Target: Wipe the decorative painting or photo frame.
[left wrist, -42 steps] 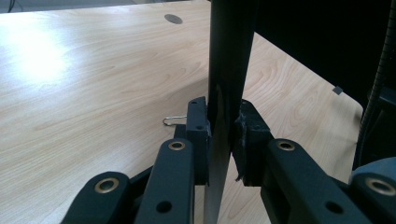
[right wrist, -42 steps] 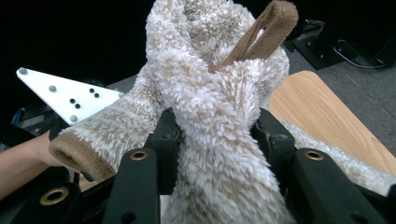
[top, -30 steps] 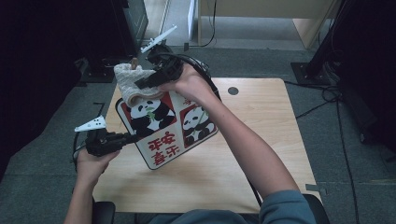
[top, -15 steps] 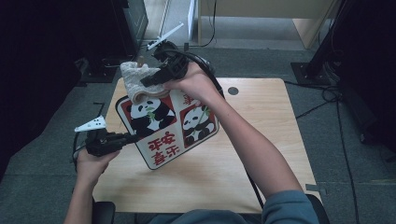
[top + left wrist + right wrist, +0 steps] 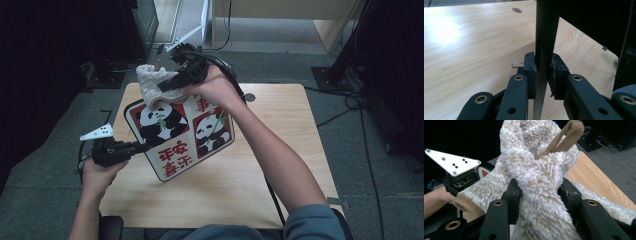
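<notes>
A pale wooden table (image 5: pixel 280 165) with smooth grain bears a flat, round-cornered panda board (image 5: pixel 180 132), tilted up off the top, its thin lower-left edge clamped between the jaws of the left gripper (image 5: pixel 137 148). At the board's far upper corner, the right gripper (image 5: pixel 167 82) squeezes a fluffy cream towel (image 5: pixel 150 85) with a tan hanging loop, pressed to the board's face; bare tabletop lies open to the right.

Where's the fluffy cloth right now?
In the high view the fluffy cloth is clamped in the right tool at the panda board's far left corner, above the table's far edge.
</notes>
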`<state>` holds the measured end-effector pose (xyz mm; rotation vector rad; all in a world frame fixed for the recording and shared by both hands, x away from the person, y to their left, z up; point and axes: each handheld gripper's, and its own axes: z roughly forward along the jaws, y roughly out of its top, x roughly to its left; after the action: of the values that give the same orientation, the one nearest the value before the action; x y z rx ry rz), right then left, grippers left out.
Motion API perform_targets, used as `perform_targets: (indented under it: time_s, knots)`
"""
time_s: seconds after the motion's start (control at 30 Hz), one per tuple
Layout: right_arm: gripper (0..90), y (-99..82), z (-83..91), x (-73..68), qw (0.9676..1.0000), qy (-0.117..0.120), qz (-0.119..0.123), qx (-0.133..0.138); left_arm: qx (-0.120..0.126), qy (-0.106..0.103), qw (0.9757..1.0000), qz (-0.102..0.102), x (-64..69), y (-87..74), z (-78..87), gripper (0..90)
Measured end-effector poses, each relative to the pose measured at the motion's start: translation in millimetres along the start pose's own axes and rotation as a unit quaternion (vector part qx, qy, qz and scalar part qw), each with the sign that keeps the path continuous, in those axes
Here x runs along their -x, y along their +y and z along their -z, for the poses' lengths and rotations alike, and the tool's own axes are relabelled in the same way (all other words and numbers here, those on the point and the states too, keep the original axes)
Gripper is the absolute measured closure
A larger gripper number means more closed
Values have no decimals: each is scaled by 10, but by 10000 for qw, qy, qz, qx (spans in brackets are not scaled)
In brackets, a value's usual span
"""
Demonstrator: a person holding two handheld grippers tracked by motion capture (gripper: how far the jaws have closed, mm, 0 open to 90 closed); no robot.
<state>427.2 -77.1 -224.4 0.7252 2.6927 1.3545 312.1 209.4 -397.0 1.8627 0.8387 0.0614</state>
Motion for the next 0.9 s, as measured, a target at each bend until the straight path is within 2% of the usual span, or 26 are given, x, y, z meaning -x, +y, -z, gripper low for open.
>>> perform_targets:
  time_s: [0.9]
  knots:
    - [595,-79,149,138,9997,-125,-183,-79,52,-12,10000,59,-65,10,3,777]
